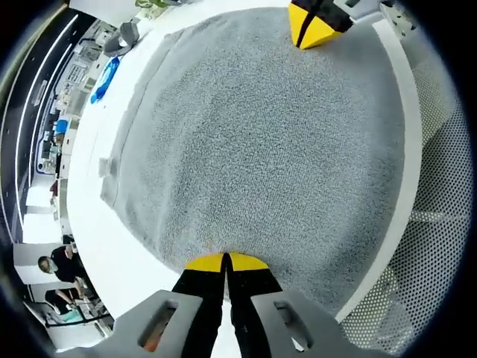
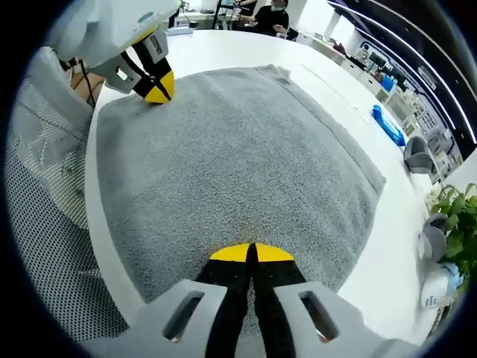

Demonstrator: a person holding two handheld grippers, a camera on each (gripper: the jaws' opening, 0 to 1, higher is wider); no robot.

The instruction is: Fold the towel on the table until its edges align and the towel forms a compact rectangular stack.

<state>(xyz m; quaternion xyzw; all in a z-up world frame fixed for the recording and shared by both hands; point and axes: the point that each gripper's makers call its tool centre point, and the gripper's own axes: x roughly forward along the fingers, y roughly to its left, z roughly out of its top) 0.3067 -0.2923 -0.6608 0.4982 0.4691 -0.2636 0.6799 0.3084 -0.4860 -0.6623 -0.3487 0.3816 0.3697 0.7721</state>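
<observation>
A grey towel (image 1: 261,149) (image 2: 238,164) lies spread flat on the white table (image 1: 112,246) (image 2: 387,224). In the left gripper view my left gripper (image 1: 226,262) has its yellow-tipped jaws pressed together on the towel's near edge. The right gripper (image 1: 313,30) sits at the far corner of the same side. In the right gripper view my right gripper (image 2: 251,253) is shut on the towel's edge. The left gripper (image 2: 154,86) is shut at the towel's corner at upper left. The pinched cloth under both tips is hidden.
A blue object (image 1: 104,80) (image 2: 389,123) and a grey object (image 1: 123,37) (image 2: 417,156) lie on the table beyond the towel. A plant (image 2: 456,216) stands at the right. A perforated mesh surface (image 1: 440,224) (image 2: 37,186) borders the table's edge. People sit in the background (image 1: 63,265).
</observation>
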